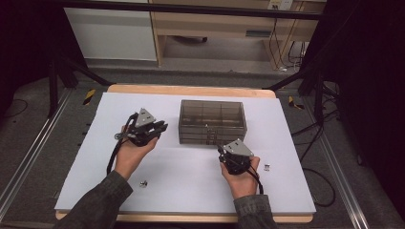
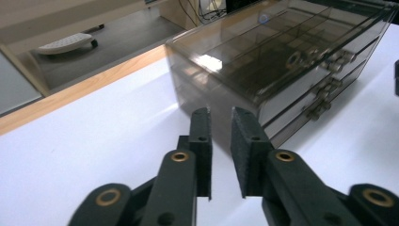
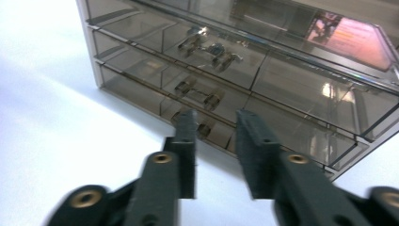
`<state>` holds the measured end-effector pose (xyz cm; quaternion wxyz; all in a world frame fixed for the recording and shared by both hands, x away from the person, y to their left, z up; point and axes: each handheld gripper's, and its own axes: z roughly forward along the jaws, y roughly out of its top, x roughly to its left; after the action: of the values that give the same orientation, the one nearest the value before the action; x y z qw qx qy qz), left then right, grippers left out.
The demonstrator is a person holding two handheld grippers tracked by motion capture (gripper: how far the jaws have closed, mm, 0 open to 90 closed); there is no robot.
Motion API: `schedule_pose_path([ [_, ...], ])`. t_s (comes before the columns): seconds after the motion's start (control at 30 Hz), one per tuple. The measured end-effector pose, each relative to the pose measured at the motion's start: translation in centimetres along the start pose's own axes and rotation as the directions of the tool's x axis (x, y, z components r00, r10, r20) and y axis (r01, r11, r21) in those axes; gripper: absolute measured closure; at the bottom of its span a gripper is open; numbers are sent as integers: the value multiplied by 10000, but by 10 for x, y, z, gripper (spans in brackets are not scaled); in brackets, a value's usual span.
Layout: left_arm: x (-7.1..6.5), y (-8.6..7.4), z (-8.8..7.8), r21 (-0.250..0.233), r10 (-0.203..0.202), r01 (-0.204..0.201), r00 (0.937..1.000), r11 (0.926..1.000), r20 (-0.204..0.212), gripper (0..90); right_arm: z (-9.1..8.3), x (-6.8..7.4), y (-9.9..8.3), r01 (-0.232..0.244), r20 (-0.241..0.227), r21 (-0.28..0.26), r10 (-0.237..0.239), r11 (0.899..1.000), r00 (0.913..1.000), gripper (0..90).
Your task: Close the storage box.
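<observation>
A smoky clear plastic drawer box (image 1: 212, 121) stands on the white table top (image 1: 191, 167), a little behind its middle. My left gripper (image 1: 162, 126) is held just left of the box, pointing at its left side. In the left gripper view the jaws (image 2: 221, 113) stand a narrow gap apart with nothing between them, and the box (image 2: 282, 61) lies just beyond. My right gripper (image 1: 222, 151) sits close in front of the box. Its jaws (image 3: 216, 115) are open and hold nothing, aimed at the lowest drawer front of the box (image 3: 282, 80). Small handles (image 3: 207, 47) show on the drawers.
Two small metal parts lie on the white top, one (image 1: 142, 183) near the front left and another (image 1: 267, 166) to the right of my right hand. Behind the table stand a wooden shelf unit (image 1: 215, 24) and black stand legs, with cables at the right.
</observation>
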<state>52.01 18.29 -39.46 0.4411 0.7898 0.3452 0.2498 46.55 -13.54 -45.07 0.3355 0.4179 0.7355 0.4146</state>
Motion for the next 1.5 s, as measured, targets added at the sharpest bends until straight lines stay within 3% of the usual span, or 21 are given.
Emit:
schedule_pose_path([
  [0.1,6,-13,-9,63,-56,58,9997,10000,-227,629,-2,-1,-3,250,-82,28,-250,9997,9997,514],
  [0.13,7,-18,-12,34,-52,53,9994,10000,-352,629,-2,-1,-3,250,-82,28,-250,9997,9997,514],
  [0.2,10,-28,-15,182,-107,119,9980,9998,-620,529,-2,1,-3,487,139,145,-489,9987,9987,441],
  [0.23,11,-34,-17,303,-145,165,9977,9994,-663,457,-2,3,-4,846,404,327,-859,9959,9955,370],
  [0.27,13,-39,-19,314,-212,235,9972,9992,-722,457,-2,3,-4,846,404,327,-859,9959,9955,370],
  [0.37,17,-54,-24,421,-130,177,9940,9990,-1084,397,-2,6,-4,1443,544,534,-1472,9881,9876,344],
  [0.43,21,-63,-27,391,-257,308,9918,9988,-1252,362,-1,9,-4,1994,709,628,-2037,9779,9765,366],
  [0.53,25,-74,-30,482,-266,344,9876,9982,-1544,311,1,16,-3,2922,1006,970,-3014,9514,9482,390],
  [0.7,29,-85,-36,399,-159,238,9824,9989,-1859,187,6,28,-7,4442,1362,1488,-4632,8835,8757,438],
  [0.73,29,-87,-37,347,-205,279,9802,9990,-1969,117,8,32,-7,4887,1436,1586,-5098,8579,8482,454],
  [0.77,29,-90,-37,343,-198,275,9784,9990,-2059,117,8,32,-7,4887,1436,1586,-5098,8579,8482,454],
  [0.87,29,-95,-37,492,-255,366,9776,9981,-2087,81,11,36,-7,5562,1550,1698,-5794,8135,8001,480],
  [0.9,29,-96,-38,449,-314,416,9776,9981,-2082,81,11,38,-7,5804,1600,1732,-6042,7957,7806,487],
  [0.97,28,-97,-42,431,-180,278,9767,9987,-2136,81,13,42,-7,6113,1728,1823,-6372,7701,7511,502],
  [1.03,28,-99,-46,391,-37,124,9764,9992,-2157,79,14,46,-6,6620,1842,1851,-6873,7263,7026,524],
  [1.07,28,-100,-48,383,-39,122,9774,9992,-2112,75,15,47,-6,6735,1908,1852,-6985,7156,6897,531],
  [1.17,29,-103,-53,366,-22,102,9774,9993,-2114,66,17,53,-5,7159,2106,1933,-7411,6709,6376,553],
  [1.23,30,-105,-57,316,48,22,9752,9995,-2214,67,20,56,-5,7556,2219,2069,-7820,6215,5825,560],
  [1.3,29,-108,-60,286,54,11,9744,9996,-2246,67,22,59,-6,7739,2293,2143,-8008,5960,5533,565],
  [1.47,26,-111,-63,372,305,-223,9708,9991,-2380,67,27,63,-7,8034,2323,2318,-8332,5485,5018,580],
  [1.5,26,-112,-63,413,347,-256,9705,9988,-2385,67,29,63,-7,8082,2294,2309,-8375,5418,4959,581],
])
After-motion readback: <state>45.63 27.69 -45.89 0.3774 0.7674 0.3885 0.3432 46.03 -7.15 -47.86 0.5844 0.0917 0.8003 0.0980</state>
